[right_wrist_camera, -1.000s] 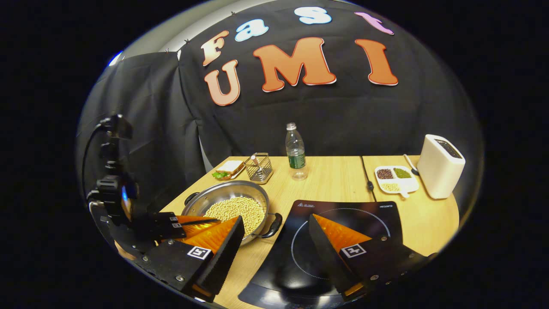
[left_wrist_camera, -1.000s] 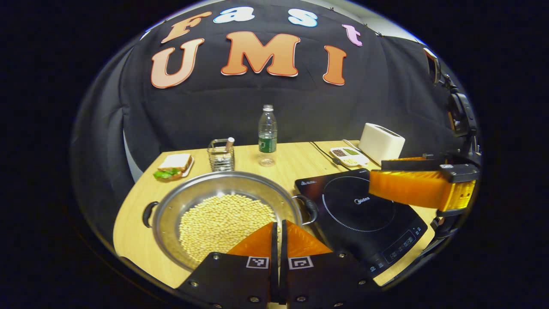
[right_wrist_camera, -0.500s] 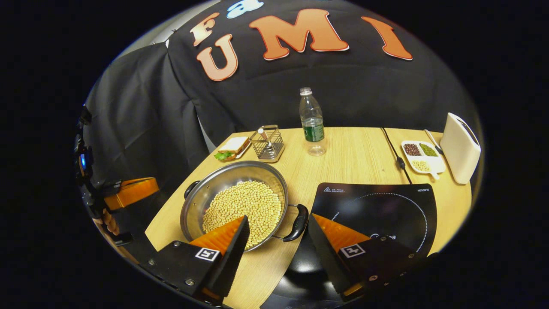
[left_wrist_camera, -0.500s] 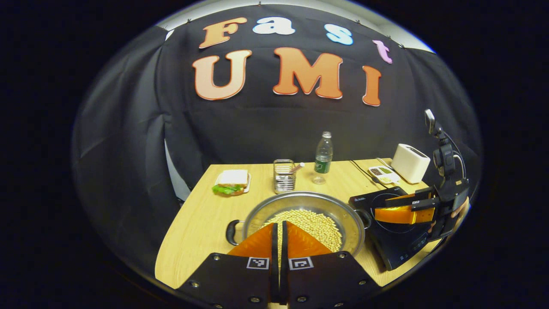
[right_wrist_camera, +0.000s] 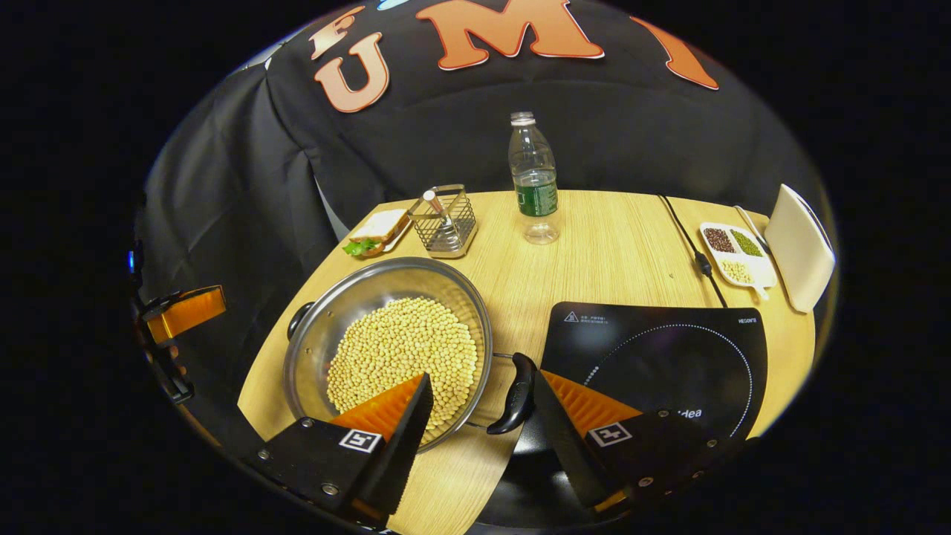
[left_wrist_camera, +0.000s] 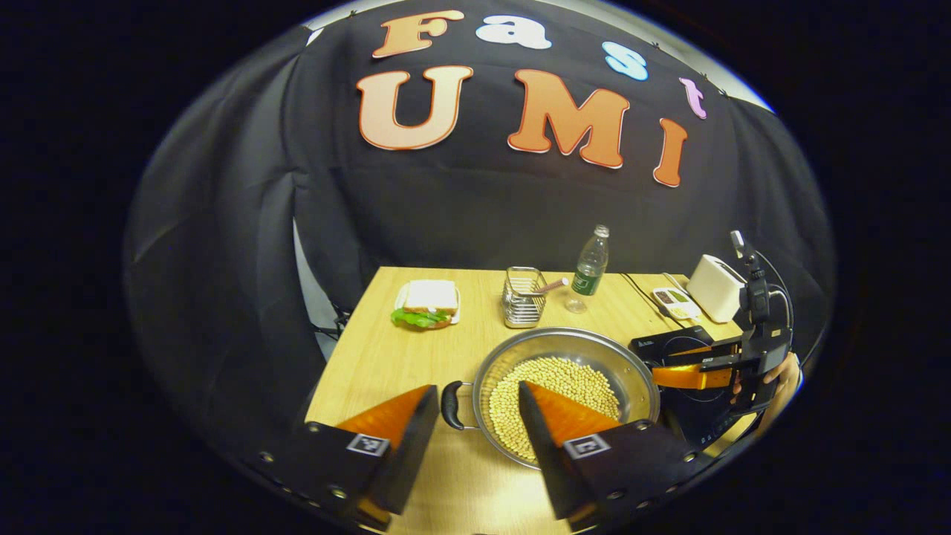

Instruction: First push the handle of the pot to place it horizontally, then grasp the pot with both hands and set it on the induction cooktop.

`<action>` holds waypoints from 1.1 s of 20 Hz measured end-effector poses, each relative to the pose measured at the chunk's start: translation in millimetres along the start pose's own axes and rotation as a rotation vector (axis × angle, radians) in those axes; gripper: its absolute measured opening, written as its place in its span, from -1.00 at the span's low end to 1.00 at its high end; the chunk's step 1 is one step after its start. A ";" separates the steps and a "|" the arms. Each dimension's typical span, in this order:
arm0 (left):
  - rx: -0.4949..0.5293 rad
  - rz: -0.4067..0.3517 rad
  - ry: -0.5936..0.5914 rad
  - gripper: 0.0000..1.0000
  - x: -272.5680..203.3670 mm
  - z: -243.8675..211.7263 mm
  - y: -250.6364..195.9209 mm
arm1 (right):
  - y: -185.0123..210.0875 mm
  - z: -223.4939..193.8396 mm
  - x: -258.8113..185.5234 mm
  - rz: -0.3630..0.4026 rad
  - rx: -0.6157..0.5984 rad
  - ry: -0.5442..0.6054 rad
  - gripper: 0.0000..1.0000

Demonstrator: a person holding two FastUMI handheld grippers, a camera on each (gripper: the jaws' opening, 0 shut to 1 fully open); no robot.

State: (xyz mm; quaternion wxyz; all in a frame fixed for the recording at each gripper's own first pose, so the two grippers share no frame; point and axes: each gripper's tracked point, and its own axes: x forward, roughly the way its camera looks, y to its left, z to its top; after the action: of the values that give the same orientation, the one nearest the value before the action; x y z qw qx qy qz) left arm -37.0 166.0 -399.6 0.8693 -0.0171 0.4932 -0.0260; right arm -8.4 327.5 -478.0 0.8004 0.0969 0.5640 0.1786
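A recording booth: black cloth wall [left_wrist_camera: 461, 200] behind a staged kitchen table [right_wrist_camera: 609, 253].

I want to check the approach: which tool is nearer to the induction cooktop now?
Right. The right tool hangs open at the induction cooktop edge, one finger over it. The left tool is open at the pot handle on the far side.

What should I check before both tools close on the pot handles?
1. Left tool open, left handle between its fingers: ok.
2. Right tool open: ok.
3. Right handle centred in the right tool: not ok, it sits close against one finger.
4. Pot level on the table, beans inside the rim: ok.
5. Induction cooktop surface free for landing: ok.
6. Tool height matched to the handles: cannot tell.
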 end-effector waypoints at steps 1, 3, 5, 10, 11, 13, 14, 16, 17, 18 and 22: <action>-0.013 0.005 0.015 0.77 6.3 -4.7 4.4 | -2.5 -0.6 1.7 -0.016 -0.005 0.009 0.73; -0.029 0.025 0.034 0.82 25.6 -10.6 15.4 | -7.3 0.5 13.8 -0.043 -0.006 0.024 0.73; -0.041 0.037 0.080 0.82 43.6 -25.5 20.5 | -4.0 -2.2 23.2 -0.044 0.012 0.047 0.72; -0.060 0.010 0.164 0.82 75.1 -58.1 22.8 | -3.9 -5.9 34.8 -0.070 0.001 0.084 0.67; -0.060 0.013 0.177 0.83 79.5 -63.0 23.5 | -2.8 -5.3 37.6 -0.065 -0.003 0.087 0.64; -0.054 0.032 0.197 0.83 86.4 -71.8 29.8 | -2.7 -8.6 43.5 -0.052 -0.007 0.099 0.56; -0.052 0.037 0.203 0.82 88.7 -75.0 33.3 | -4.0 -10.4 47.7 -0.053 -0.011 0.106 0.52; -0.053 0.035 0.211 0.83 92.9 -80.8 37.8 | -9.3 -15.7 55.1 -0.072 -0.032 0.121 0.48; -0.050 0.035 0.221 0.83 93.3 -86.2 36.7 | -8.5 -15.9 56.7 -0.078 -0.042 0.126 0.49; -0.041 0.043 0.229 0.82 95.9 -90.3 37.4 | -9.1 -14.8 60.7 -0.082 -0.046 0.120 0.31; -0.012 0.083 0.239 0.82 109.0 -102.3 43.7 | -10.7 -17.8 69.1 -0.099 -0.064 0.122 0.49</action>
State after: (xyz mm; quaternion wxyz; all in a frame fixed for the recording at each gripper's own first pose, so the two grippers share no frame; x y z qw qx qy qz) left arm -67.8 202.4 -547.9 0.8045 0.0012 0.5938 0.0113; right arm -2.5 344.2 -548.0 0.7751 0.0324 0.6098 0.1622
